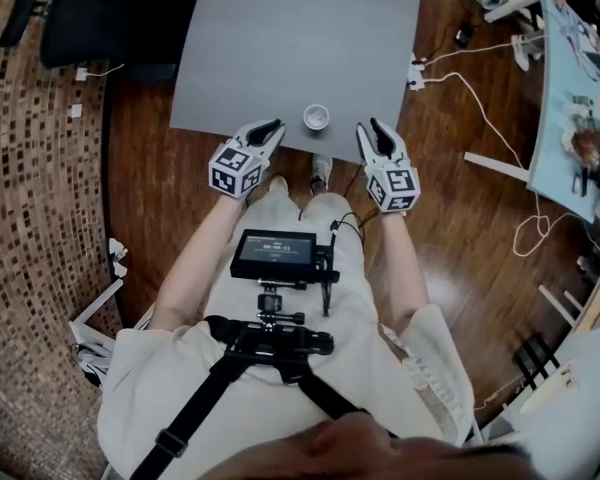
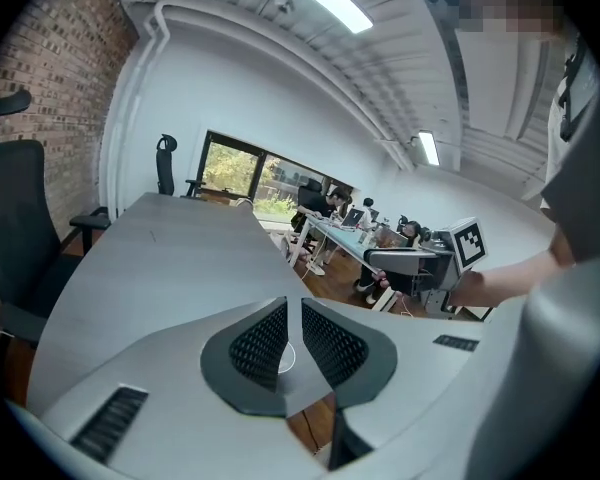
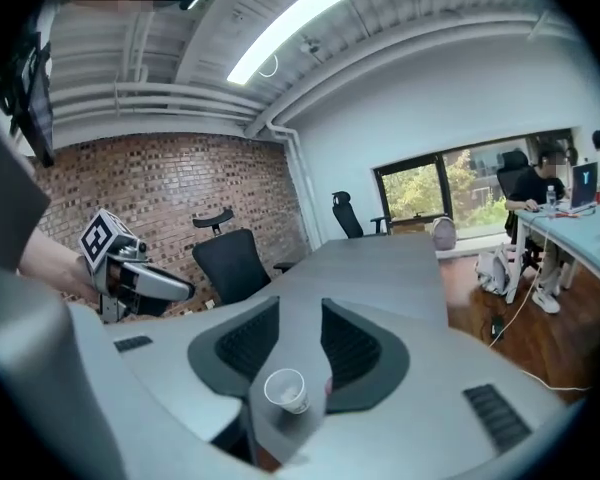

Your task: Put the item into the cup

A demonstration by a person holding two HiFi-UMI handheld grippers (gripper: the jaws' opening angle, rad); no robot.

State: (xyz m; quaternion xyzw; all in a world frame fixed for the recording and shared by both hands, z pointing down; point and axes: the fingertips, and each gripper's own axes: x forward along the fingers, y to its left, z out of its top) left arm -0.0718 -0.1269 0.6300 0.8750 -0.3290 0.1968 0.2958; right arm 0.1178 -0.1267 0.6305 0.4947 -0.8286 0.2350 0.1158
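Observation:
A small white paper cup [image 1: 316, 117] stands upright near the front edge of the grey table [image 1: 290, 38]. The left gripper [image 1: 273, 128] hovers at the table's edge just left of the cup, and its jaws stand almost together with nothing between them. The right gripper [image 1: 370, 128] is just right of the cup, its jaws partly apart and holding nothing. In the right gripper view the cup [image 3: 285, 390] sits low, ahead of the right gripper [image 3: 300, 318]. Through the thin slit of the left gripper [image 2: 294, 313] only the cup's rim [image 2: 283, 357] shows. What the cup holds cannot be made out.
A black office chair [image 1: 100, 13] stands at the table's far left corner. White cables [image 1: 500, 118] run over the wooden floor on the right, beside a light-blue desk [image 1: 570, 98] with clutter. A small screen [image 1: 273, 253] hangs on the person's chest harness.

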